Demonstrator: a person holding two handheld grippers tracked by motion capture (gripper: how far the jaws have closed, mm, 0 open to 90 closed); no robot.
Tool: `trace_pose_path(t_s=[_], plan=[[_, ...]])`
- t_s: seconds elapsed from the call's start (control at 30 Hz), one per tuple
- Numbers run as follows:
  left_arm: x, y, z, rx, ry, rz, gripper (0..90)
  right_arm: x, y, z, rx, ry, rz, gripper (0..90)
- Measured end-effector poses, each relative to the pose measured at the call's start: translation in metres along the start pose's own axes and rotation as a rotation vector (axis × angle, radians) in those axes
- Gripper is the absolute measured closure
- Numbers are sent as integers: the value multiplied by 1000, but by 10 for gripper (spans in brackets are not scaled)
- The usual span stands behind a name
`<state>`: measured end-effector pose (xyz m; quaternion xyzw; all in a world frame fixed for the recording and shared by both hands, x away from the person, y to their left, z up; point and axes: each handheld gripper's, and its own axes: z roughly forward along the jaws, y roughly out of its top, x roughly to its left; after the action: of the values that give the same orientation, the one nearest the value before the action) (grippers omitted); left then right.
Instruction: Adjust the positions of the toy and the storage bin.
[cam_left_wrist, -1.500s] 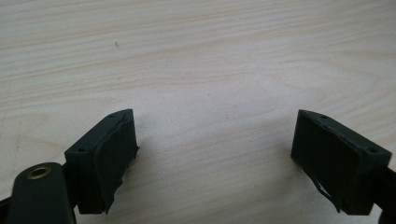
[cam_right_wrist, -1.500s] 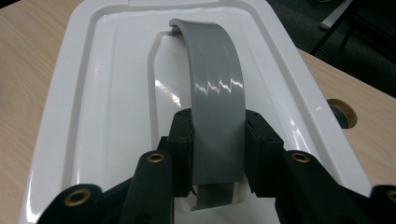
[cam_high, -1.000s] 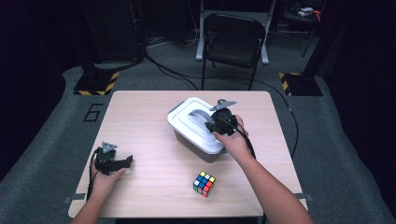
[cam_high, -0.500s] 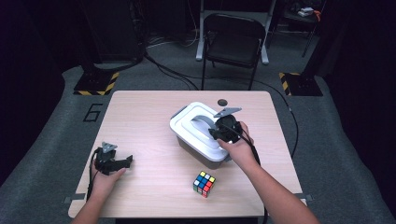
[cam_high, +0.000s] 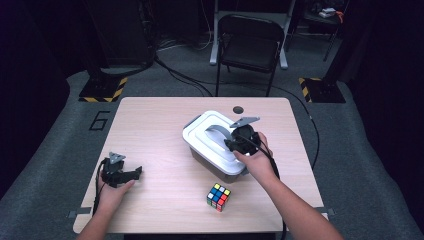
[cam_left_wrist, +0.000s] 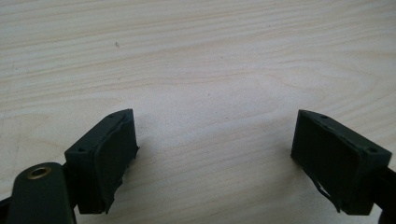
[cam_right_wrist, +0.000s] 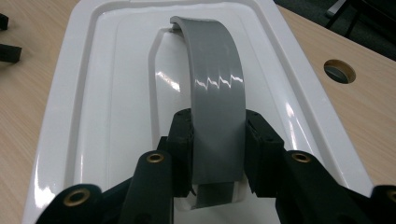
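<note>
Gripping lid handle (cam_right_wrist: 217, 98), rt hand-held gripper (cam_right_wrist: 218, 144).

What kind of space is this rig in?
Likely a lab or recording studio: a lone wooden table on grey carpet, dark surroundings, a folding chair, hazard-striped stand bases and floor cables beyond it.

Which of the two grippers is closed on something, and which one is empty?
The right gripper is closed on the grey handle of the white box lid. The left gripper rests open on the table, with nothing between its jaws.
</note>
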<state>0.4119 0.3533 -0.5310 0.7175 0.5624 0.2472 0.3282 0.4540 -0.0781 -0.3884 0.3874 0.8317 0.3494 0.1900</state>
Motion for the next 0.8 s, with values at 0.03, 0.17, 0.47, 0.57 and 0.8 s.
trace_pose_path(t_s=[0.03, 0.17, 0.47, 0.57, 0.8], plan=[[0, 0, 0, -2, -1, -1, 140, 0, 0, 0, 2, 3, 0, 669], [0, 0, 0, -1, -1, -1, 140, 0, 0, 0, 2, 3, 0, 668], [0, 0, 0, 1, 0, 0, 140, -1, 1, -2, 6, 16, 19, 629], [0, 0, 0, -2, 1, 4, 140, -2, 4, -8, -18, 11, 15, 529], [0, 0, 0, -1, 2, 2, 140, -4, 15, -13, -41, 15, 9, 445]])
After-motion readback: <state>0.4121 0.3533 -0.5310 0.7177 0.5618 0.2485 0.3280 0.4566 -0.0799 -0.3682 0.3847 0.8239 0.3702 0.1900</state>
